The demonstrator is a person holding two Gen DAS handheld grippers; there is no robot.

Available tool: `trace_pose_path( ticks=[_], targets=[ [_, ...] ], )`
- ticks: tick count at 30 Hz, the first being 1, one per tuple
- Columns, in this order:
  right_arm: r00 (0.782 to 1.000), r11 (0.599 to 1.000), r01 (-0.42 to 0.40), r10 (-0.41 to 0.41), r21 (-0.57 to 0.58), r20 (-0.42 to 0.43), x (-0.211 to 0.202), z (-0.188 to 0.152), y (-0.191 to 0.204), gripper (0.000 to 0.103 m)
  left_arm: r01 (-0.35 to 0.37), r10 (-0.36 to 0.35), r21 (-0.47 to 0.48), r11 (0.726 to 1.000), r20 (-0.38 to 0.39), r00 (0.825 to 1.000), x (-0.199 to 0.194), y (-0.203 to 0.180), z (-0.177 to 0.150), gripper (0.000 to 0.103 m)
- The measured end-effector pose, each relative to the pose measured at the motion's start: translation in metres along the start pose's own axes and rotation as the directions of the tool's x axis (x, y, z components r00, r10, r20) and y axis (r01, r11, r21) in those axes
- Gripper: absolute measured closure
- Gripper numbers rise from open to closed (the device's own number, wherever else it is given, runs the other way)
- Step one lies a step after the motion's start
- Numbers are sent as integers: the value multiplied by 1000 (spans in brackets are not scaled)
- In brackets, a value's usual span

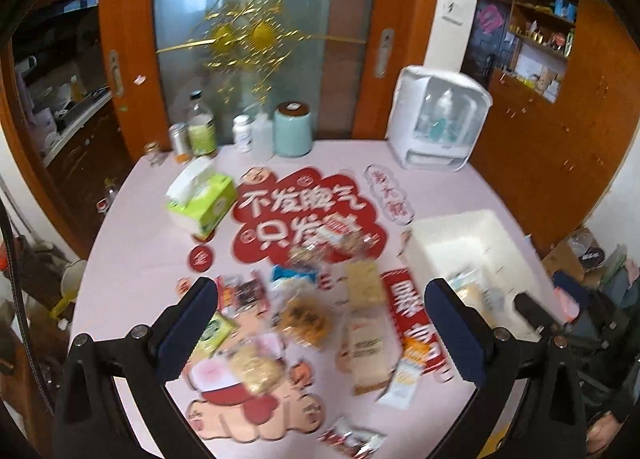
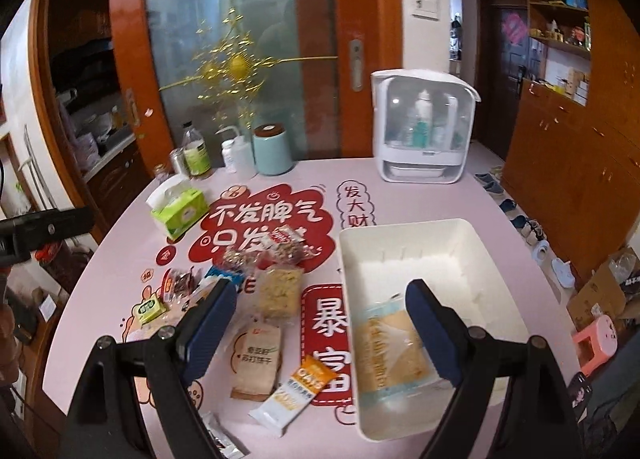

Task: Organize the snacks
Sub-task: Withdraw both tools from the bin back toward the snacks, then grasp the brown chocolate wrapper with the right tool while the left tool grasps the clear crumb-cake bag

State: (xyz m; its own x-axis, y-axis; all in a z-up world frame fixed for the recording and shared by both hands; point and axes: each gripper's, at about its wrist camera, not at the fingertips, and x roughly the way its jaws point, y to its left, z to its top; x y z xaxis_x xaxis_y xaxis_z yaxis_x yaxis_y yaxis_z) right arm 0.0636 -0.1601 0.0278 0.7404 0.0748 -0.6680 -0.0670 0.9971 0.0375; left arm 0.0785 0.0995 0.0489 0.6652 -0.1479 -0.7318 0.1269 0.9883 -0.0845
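Note:
Several wrapped snacks lie loose on the pink table: a cracker pack, an oat bar, a pale rice cake and a small green pack. A white bin stands at the right with one clear-wrapped snack lying inside. My right gripper is open and empty, above the bin's left rim. My left gripper is open and empty above the snack pile; this view is blurred. The bin also shows in the left wrist view.
A green tissue box sits at the left. Bottles and a teal canister stand along the far edge before a glass door. A white bottle steriliser stands at the back right. Shoes and boxes lie on the floor at the right.

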Motion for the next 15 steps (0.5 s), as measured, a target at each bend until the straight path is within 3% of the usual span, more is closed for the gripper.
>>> trace_pose_path(
  ticks=[9, 11, 15],
  targets=[
    [996, 998, -40, 36, -46, -83, 21, -15, 47, 16, -65, 65, 3, 998, -103, 993, 26, 61, -38, 0],
    [989, 996, -67, 57, -65, -137, 32, -29, 59, 16, -73, 71, -9, 997, -134, 988, 36, 71, -46, 0],
    [960, 983, -154, 123, -104, -253, 52, -68, 82, 16, -32, 10, -81, 996, -261, 965, 71, 96, -70, 0]
  ],
)
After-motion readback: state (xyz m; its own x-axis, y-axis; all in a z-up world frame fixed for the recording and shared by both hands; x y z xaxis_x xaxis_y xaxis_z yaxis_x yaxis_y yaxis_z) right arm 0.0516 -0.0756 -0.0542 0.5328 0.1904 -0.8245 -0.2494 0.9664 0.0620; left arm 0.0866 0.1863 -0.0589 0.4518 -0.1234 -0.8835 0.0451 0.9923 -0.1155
